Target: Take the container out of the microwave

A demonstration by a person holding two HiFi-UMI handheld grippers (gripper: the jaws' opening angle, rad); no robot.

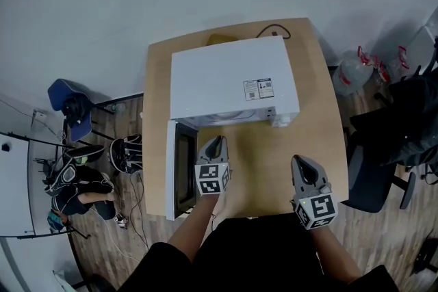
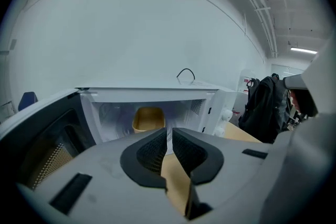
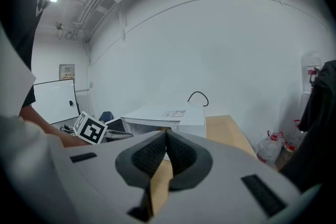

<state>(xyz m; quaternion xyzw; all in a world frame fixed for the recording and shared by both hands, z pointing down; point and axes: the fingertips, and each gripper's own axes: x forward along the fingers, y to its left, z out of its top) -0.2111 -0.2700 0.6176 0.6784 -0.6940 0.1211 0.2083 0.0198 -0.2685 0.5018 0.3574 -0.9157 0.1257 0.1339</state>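
Note:
A white microwave (image 1: 233, 82) stands on the wooden table (image 1: 321, 126), its door (image 1: 172, 171) swung open to the left. Inside the lit cavity sits a tan container (image 2: 148, 118), toward the back left. My left gripper (image 1: 215, 141) is shut and empty, just in front of the open cavity and pointing into it (image 2: 169, 136). My right gripper (image 1: 302, 162) is also shut with nothing in it, over the table right of the microwave's front. In the right gripper view the microwave (image 3: 173, 115) lies ahead to the left, with the left gripper's marker cube (image 3: 89, 128) beside it.
A black cable (image 1: 272, 31) loops behind the microwave. A dark chair with a backpack (image 1: 404, 126) and water bottles (image 1: 356, 68) stand right of the table. A blue chair (image 1: 72, 106) and gear (image 1: 75, 181) lie on the floor at left.

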